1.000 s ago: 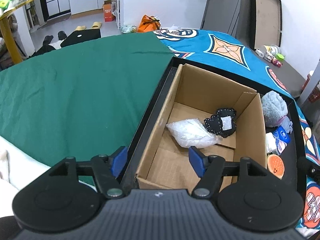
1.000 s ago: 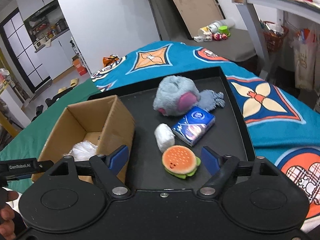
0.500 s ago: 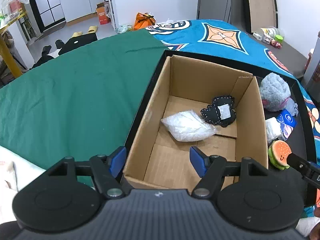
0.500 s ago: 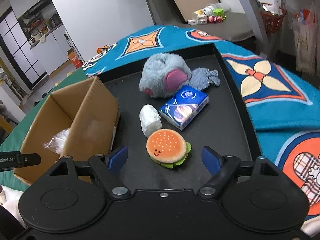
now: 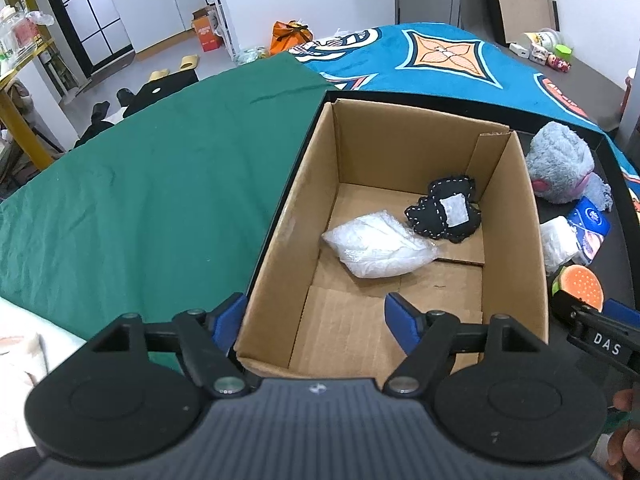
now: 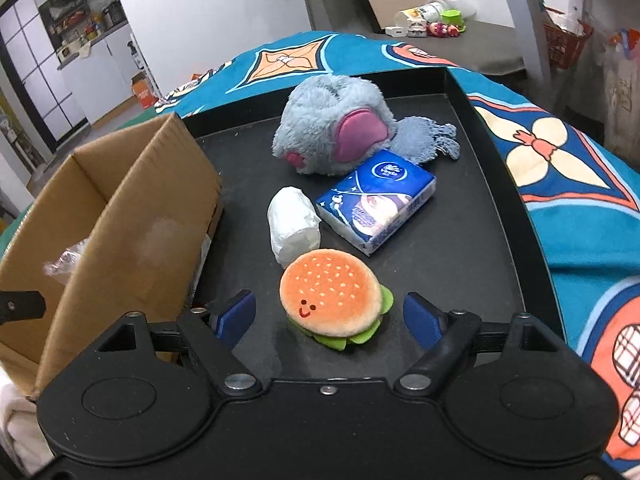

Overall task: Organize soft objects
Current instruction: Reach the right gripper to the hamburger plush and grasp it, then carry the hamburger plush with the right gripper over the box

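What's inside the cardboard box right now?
Two things lie on the cardboard box floor: a clear plastic bag of white stuff and a black stitched pouch. The bag's underside and the strip of floor behind the near wall are hidden.

Left gripper (image 5: 316, 312) pitched down, jaws just opened wider, nothing between. Right gripper (image 6: 330, 314) held open, unclamped.

The cardboard box (image 6: 120, 216) wall hides all but a corner of the clear plastic bag (image 6: 64, 262).

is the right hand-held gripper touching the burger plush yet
Apart. The right wrist view shows the right hand-held gripper open, with dark tray visible between each blue pad and the burger plush.
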`<action>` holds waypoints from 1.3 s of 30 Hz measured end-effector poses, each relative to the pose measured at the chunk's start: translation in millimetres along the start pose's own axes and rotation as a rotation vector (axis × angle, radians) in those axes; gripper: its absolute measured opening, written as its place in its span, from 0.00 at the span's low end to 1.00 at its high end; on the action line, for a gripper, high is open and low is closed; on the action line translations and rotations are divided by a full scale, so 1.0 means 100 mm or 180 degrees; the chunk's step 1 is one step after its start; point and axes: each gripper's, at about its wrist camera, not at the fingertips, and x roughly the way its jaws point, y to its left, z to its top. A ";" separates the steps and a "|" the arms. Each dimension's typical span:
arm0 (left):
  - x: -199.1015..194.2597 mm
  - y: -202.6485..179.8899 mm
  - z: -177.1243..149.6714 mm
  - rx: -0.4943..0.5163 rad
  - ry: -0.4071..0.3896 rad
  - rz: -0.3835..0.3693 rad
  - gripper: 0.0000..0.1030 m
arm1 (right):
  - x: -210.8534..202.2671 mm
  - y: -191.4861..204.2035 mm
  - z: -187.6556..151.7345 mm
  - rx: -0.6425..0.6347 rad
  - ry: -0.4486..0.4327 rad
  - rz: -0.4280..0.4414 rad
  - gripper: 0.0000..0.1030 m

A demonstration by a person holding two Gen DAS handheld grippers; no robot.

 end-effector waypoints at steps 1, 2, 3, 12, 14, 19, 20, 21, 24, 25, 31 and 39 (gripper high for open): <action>0.01 0.00 0.00 0.0006 0.0005 0.0005 0.73 | 0.02 0.02 0.00 -0.0031 0.0002 -0.0011 0.78; 0.01 -0.01 0.00 0.0011 0.0007 0.0007 0.73 | 0.04 0.03 0.00 -0.0065 0.0001 -0.0024 0.77; 0.01 -0.01 0.00 0.0015 0.0009 0.0011 0.73 | 0.05 0.04 0.00 -0.0107 -0.0005 -0.0039 0.77; 0.02 -0.02 0.00 0.0038 0.0024 0.0015 0.73 | 0.09 0.03 -0.02 -0.0134 0.0073 -0.0108 0.45; 0.02 -0.03 0.00 0.0043 0.0020 0.0010 0.73 | 0.06 -0.01 -0.03 -0.0081 0.0093 -0.0108 0.45; 0.01 -0.01 0.00 0.0040 0.0040 -0.0004 0.73 | 0.01 -0.04 -0.02 -0.0013 0.0131 -0.0126 0.45; 0.01 -0.01 -0.01 0.0036 0.0037 -0.0010 0.73 | -0.01 -0.03 -0.02 -0.0020 0.0123 -0.0136 0.45; 0.00 0.00 0.00 0.0032 0.0033 -0.0013 0.73 | -0.03 -0.03 -0.02 -0.0028 0.0117 -0.0141 0.45; -0.01 0.02 0.00 0.0003 0.0027 -0.0031 0.73 | -0.10 -0.01 0.00 -0.0052 0.0094 -0.0137 0.45; -0.01 0.03 -0.01 -0.0007 0.0023 -0.0041 0.73 | -0.13 0.00 0.00 -0.0068 0.0080 -0.0137 0.45; -0.02 0.10 -0.02 -0.0061 -0.0001 -0.0102 0.73 | -0.25 0.04 0.05 -0.0122 0.0042 -0.0134 0.45; -0.03 0.24 -0.03 -0.0192 -0.0003 -0.0208 0.73 | -0.42 0.13 0.13 -0.0161 -0.0020 -0.0132 0.45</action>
